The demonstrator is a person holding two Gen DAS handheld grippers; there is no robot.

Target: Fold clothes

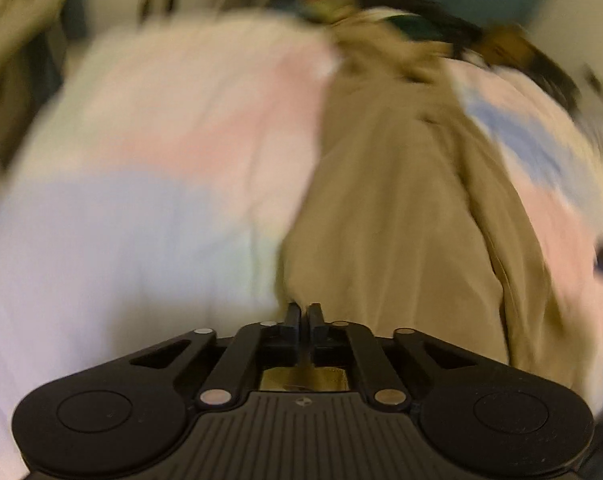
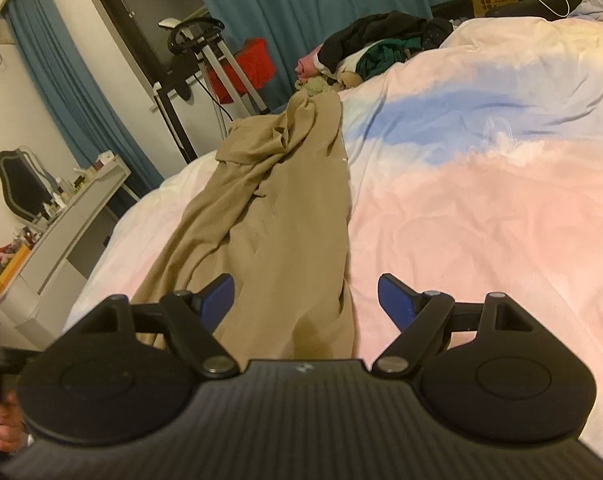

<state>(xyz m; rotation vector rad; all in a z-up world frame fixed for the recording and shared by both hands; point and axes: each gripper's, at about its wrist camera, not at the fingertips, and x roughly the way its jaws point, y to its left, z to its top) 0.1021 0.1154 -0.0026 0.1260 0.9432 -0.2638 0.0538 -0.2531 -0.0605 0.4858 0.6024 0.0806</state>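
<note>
Folding barely begun: tan garment lay unfolded on the bed.
Left gripper (image 1: 304, 312) was clamped shut at the tan garment (image 2: 269, 216) near edge, apparently pinching cloth; right gripper (image 2: 306, 300) hovered wide open, empty; the clothes pile (image 2: 377, 48) waited beyond on the duvet (image 2: 481, 200).

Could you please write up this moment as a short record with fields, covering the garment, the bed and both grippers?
garment: tan garment, laid lengthwise on the bed, wrinkled and bunched at its far end
surface: pastel pink, blue and white duvet
left gripper: left gripper shut, fingers together at the garment's near edge; picture too blurred to tell whether cloth is pinched
right gripper: right gripper open, empty, over the garment's near end
other clothes: dark pile of clothes at the far side of the bed
folding: not yet folded
</note>
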